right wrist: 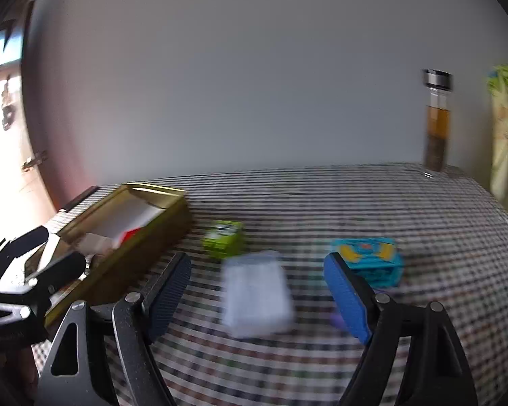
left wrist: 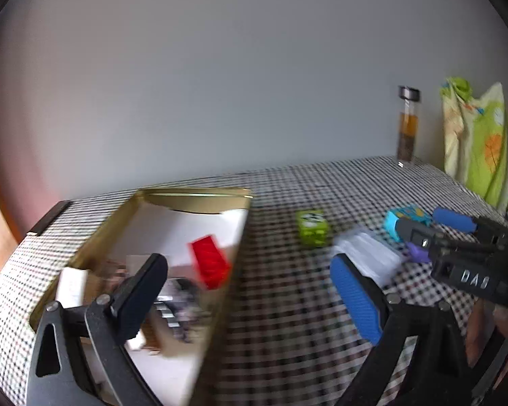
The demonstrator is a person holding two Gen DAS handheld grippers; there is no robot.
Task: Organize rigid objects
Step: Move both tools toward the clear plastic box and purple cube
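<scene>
Left wrist view shows the left gripper (left wrist: 250, 291) wide and empty beside the gold tin (left wrist: 84, 247), which holds a red brick (left wrist: 210, 265). Near the table's middle, the right gripper (right wrist: 257, 294) spreads wide around a clear box (right wrist: 255, 296), likely to grab it.

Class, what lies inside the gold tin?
Inside the gold tin: a red brick, white paper lining and blurred grey items. The left gripper's black finger covers part.
</scene>
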